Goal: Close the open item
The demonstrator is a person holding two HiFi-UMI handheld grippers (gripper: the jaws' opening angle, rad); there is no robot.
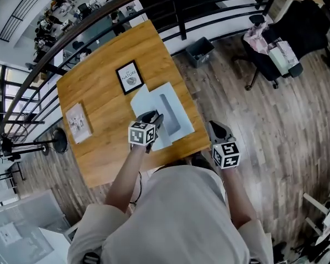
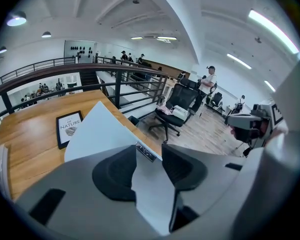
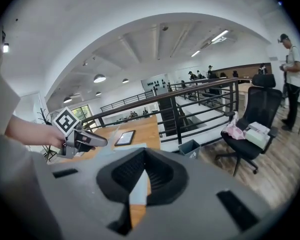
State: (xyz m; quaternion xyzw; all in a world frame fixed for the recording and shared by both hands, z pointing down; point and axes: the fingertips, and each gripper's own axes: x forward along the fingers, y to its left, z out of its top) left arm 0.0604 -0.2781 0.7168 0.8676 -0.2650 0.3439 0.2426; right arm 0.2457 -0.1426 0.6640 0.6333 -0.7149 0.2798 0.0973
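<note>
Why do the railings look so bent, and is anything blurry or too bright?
Head view: the wide lens bows the railing and floorboards; the table is sharp. Left gripper view: black round border, bright ceiling lights, soft foreground. Right gripper view: same fisheye curving; the ceiling is evenly lit.

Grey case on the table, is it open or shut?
Open. The grey case has its lid tilted up, clear of the table.

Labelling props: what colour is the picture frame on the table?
Black picture frame, clearest in the head view.
</note>
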